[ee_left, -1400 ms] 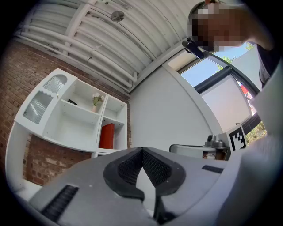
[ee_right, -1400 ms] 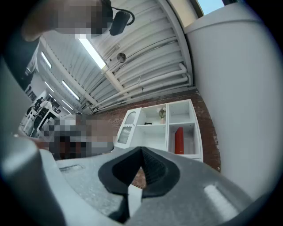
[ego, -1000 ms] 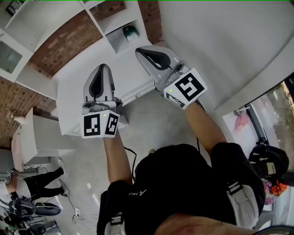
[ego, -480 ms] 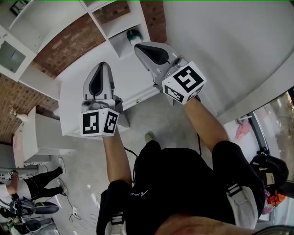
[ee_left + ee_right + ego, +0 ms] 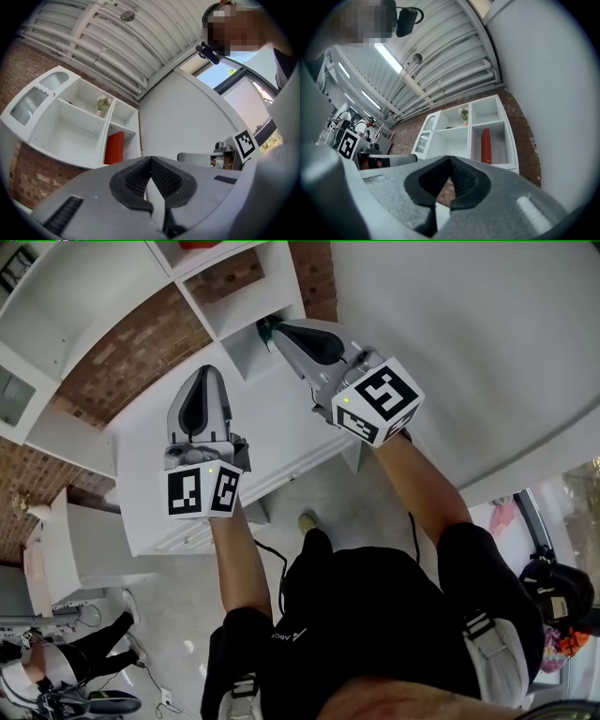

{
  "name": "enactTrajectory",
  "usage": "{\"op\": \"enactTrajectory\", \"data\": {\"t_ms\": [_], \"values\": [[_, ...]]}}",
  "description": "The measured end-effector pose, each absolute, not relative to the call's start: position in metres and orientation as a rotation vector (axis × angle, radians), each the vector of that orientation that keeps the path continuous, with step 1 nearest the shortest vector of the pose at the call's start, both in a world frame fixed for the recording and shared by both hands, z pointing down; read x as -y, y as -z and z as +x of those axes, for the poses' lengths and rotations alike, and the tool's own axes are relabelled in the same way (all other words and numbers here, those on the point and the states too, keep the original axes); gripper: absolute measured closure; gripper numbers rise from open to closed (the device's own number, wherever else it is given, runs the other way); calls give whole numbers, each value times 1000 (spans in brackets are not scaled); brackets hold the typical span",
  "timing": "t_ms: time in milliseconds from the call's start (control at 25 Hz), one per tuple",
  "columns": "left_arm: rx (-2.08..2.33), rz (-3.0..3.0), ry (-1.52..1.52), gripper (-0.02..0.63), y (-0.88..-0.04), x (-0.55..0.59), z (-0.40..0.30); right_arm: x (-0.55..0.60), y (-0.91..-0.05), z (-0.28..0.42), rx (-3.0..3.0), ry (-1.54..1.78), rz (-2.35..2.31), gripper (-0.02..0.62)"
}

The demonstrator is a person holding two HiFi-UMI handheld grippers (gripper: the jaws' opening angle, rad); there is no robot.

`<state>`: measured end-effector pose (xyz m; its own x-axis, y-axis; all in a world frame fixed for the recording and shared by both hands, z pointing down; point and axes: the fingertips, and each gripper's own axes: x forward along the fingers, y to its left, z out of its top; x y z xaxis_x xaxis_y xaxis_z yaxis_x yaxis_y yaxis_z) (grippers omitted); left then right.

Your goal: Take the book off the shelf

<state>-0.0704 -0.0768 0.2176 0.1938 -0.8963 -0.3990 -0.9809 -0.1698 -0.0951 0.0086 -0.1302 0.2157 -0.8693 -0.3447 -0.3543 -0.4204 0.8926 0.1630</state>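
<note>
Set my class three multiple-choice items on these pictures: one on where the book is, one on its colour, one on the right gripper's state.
1. The book stands: A) on the floor; B) in the shelf's lower right compartment; C) in a gripper.
2. Its colour: A) blue; B) red; C) green.
3. The right gripper is: A) wide open; B) shut on the book; C) shut, empty.
Key: 1B, it stands upright there; 2B, its cover is red; 3C, its jaws meet with nothing between.
</note>
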Motion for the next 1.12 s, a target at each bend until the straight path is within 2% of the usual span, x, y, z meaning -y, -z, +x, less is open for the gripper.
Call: {"op": "enactTrajectory", "data": {"t_ms": [520,800,960,1120], "values": [[-1655,-2250,-380,609,-203,208,-198,261,-175,-122,-2714,-365,-718,594],[-1620,-2295,-419,609,-199,250,-239,322,-157,-158,-2715,-335,-813,592],[-1607,-2308,-438,609,-196,271,-253,364,-146,-171,-2723,-269,-857,540],[-1598,-2309,-437,609,-197,289,-263,399,-123,-179,-2710,-247,-890,445]]}}
